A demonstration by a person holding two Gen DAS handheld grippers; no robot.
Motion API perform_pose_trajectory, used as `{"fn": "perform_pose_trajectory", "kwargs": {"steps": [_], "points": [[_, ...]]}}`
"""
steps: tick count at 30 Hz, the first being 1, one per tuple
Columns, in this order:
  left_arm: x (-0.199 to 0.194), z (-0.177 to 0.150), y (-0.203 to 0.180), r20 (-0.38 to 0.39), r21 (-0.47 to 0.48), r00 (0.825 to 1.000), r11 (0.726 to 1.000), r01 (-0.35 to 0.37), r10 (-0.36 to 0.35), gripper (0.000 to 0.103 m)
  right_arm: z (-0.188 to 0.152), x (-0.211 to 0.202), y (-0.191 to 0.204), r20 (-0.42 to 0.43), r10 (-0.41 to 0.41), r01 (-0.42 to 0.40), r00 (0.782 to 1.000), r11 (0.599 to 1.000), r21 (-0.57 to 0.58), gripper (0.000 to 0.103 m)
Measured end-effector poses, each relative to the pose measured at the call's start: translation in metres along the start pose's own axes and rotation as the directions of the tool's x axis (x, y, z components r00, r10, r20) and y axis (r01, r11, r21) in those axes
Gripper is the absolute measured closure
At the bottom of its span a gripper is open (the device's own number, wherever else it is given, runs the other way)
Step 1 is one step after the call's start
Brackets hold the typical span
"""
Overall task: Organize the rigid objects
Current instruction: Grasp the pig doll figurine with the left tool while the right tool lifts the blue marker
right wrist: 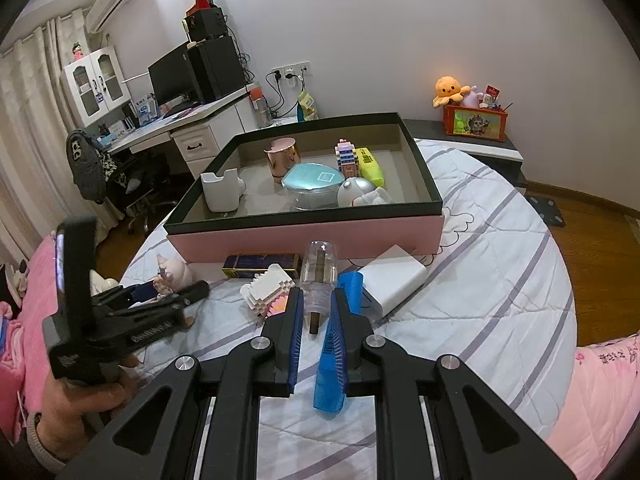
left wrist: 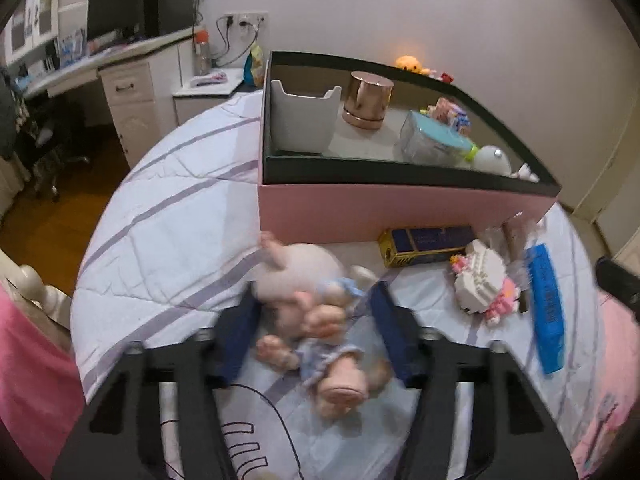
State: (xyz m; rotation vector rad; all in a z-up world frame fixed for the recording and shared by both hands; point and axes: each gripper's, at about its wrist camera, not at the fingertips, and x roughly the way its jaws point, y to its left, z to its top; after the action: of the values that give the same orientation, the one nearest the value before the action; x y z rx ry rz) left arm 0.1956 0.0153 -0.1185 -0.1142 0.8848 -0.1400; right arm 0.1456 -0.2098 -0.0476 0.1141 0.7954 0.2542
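While the right gripper (right wrist: 316,304) is clamping a clear tube (right wrist: 318,276), the left gripper (left wrist: 316,312) is closing its jaws around a pink doll (left wrist: 308,300).

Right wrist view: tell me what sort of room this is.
Most likely a bedroom that doubles as a study. A quilted striped bedspread covers the bed, a desk with a monitor stands by the wall, and a plush octopus sits on a side cabinet.

No lettering can be read anywhere. The blue bar (left wrist: 545,312) carries blurred white characters, and the dark blue and gold box (left wrist: 426,245) bears print too small to read.
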Motion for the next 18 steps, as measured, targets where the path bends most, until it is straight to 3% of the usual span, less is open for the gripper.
{"fn": "perform_pose_trajectory", "kwargs": {"steps": [6,11,13,15,16,18], "points": [[-0.002,-0.003,-0.002,0.005,0.010,1.000,1.000,-0.010,0.010,0.058,-0.008,0.020,-0.005,-0.058,0.024,-0.023,0.998,0.999,0.022,0.089],[-0.001,-0.003,-0.002,0.002,0.011,1.000,1.000,-0.007,0.007,0.057,-0.018,0.037,-0.015,-0.096,-0.021,0.025,0.995,0.999,0.043,0.089],[0.001,-0.002,-0.006,-0.011,0.036,1.000,0.999,-0.025,0.026,0.051,-0.019,0.044,-0.022,-0.118,-0.013,0.021,0.993,0.997,0.069,0.088],[0.003,-0.002,-0.010,-0.008,0.054,0.999,0.998,-0.037,0.037,0.038,-0.018,0.046,-0.026,-0.116,0.003,0.006,0.993,0.997,0.079,0.086],[0.004,-0.002,-0.013,-0.008,0.063,0.999,0.997,-0.043,0.043,0.037,-0.017,0.048,-0.026,-0.120,0.005,0.004,0.993,0.997,0.079,0.085],[0.005,-0.001,-0.015,-0.007,0.068,0.999,0.997,-0.043,0.044,0.037,-0.017,0.058,-0.023,-0.166,0.009,0.002,0.986,0.998,0.065,0.070]]}}
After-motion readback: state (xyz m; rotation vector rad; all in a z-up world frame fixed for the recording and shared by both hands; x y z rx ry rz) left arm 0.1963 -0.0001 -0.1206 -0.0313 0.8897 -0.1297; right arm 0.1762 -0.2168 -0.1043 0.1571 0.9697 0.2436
